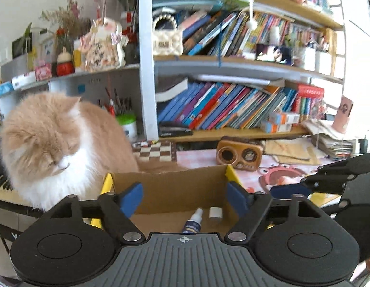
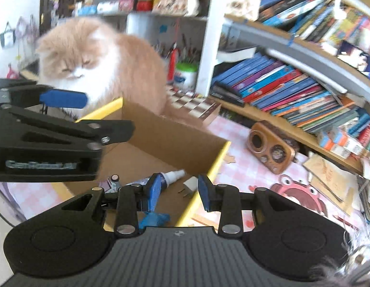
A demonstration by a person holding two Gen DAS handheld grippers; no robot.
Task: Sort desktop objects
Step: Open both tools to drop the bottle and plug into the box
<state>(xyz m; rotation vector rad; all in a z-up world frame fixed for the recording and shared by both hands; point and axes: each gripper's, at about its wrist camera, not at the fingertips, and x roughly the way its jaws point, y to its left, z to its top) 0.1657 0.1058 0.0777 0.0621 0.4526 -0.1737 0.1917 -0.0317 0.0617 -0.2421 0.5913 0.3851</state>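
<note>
Left wrist view, left hand-held gripper (image 1: 185, 198) wide, empty, cat (image 1: 55, 148) beside cardboard box (image 1: 170, 186), right hand-held gripper (image 2: 177, 189) narrowly parted, empty.

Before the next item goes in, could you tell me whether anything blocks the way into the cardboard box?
Nothing visible blocks it. The cardboard box is open on top, holding only a spray bottle and a small white block. The cat sits just behind its far left corner, outside the opening.

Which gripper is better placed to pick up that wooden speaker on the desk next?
Right, probably. The right gripper is empty, and the wooden speaker sits right of the cardboard box, on its side.
</note>
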